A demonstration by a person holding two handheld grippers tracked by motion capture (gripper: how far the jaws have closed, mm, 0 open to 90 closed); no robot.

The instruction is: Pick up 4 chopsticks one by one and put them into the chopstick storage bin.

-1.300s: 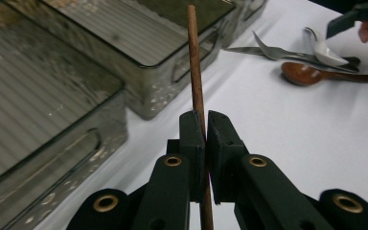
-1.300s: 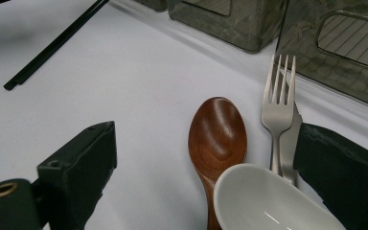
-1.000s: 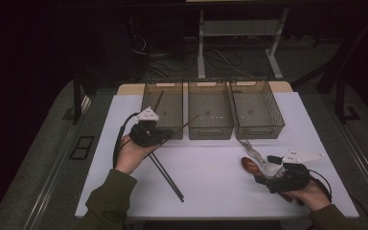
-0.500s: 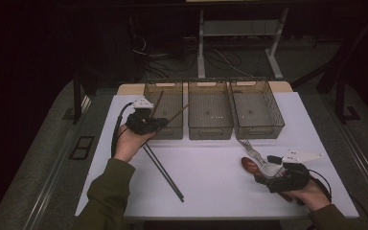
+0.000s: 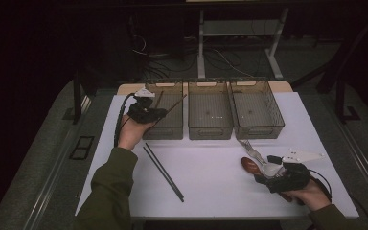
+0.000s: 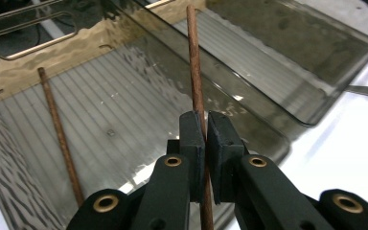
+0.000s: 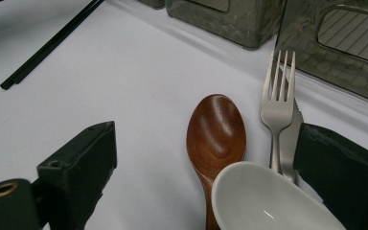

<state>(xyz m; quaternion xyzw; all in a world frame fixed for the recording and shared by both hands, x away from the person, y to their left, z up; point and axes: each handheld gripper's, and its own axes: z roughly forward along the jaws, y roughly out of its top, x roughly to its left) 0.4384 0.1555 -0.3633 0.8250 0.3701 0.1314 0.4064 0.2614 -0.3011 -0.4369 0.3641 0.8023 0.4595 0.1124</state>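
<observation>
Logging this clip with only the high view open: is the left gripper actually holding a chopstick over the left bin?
Observer: Yes. The left gripper is shut on a brown chopstick above the left bin.
Operator: Anything in that bin already?
Observer: One more brown stick lies on its floor by the wall.
Operator: And the right gripper?
Observer: The right gripper is open, its jaws wide either side of a wooden spoon, a white spoon and a fork.
</observation>
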